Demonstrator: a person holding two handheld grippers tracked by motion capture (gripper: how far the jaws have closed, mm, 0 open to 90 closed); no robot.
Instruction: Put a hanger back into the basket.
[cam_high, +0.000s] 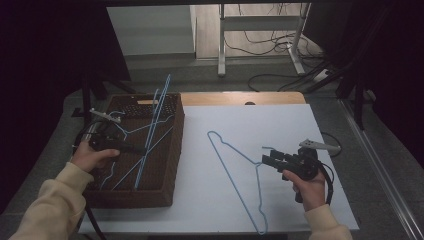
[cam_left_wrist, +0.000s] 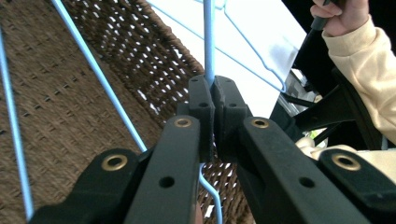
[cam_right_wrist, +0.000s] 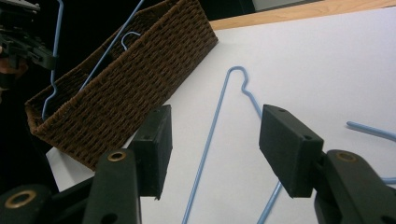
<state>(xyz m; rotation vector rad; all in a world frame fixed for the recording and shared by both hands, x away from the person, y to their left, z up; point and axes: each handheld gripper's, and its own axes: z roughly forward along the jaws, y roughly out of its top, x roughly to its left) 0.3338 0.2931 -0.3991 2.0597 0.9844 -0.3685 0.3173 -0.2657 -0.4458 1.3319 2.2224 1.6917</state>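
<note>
At nine o'clock, over the basket, the left gripper clamped a hanger, likely lifting it out next; the right gripper gaped empty.

Your colours: basket at the tabletop's left edge is dark brown, woven weave pattern. Hangers in it are light blue wire — same blue as the hanger lying mid-tabletop. Tabletop is plain white, tan wood strip along the far edge. Your sleeves — cream. Both grippers' jaws black, brass rivets.
</note>
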